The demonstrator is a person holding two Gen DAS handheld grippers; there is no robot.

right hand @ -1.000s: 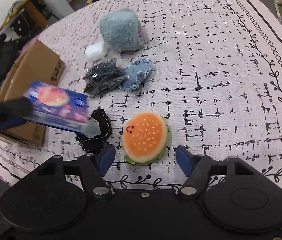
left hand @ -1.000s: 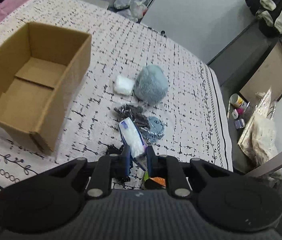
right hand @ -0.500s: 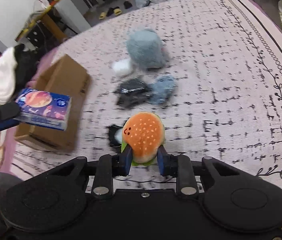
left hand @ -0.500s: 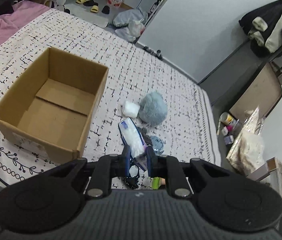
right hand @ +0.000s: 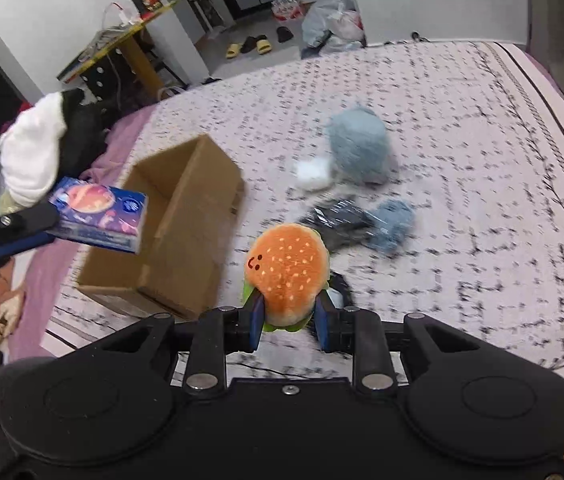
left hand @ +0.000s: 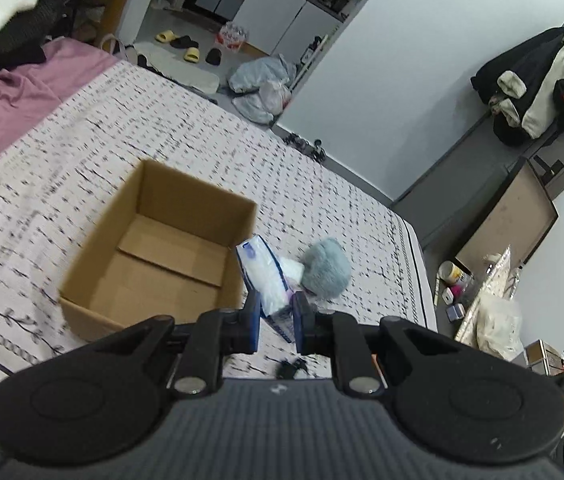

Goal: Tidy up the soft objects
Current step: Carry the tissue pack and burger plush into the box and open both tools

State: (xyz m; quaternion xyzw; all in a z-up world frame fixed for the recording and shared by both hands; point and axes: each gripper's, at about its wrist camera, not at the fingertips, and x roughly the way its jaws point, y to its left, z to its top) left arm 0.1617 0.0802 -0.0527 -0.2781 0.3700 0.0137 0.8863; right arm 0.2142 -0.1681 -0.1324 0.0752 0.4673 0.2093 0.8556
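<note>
Left gripper pinches a tissue pack, held in the air; the open cardboard box lies at its 10 o'clock, long axis running 7 to 1. Right gripper clamps a burger plush above the bed, box at its 10 o'clock. Left looks nearer the opening.

cardboard box open-topped, interior bare, soft pile beside it

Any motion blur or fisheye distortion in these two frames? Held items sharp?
Left wrist: bedspread print smeared, wall edges bowed, tissue pack sharp. Right wrist: heavier blur on bedspread, blue plush and cardboard box; burger plush crisp. Even indoor light, no glare.
</note>
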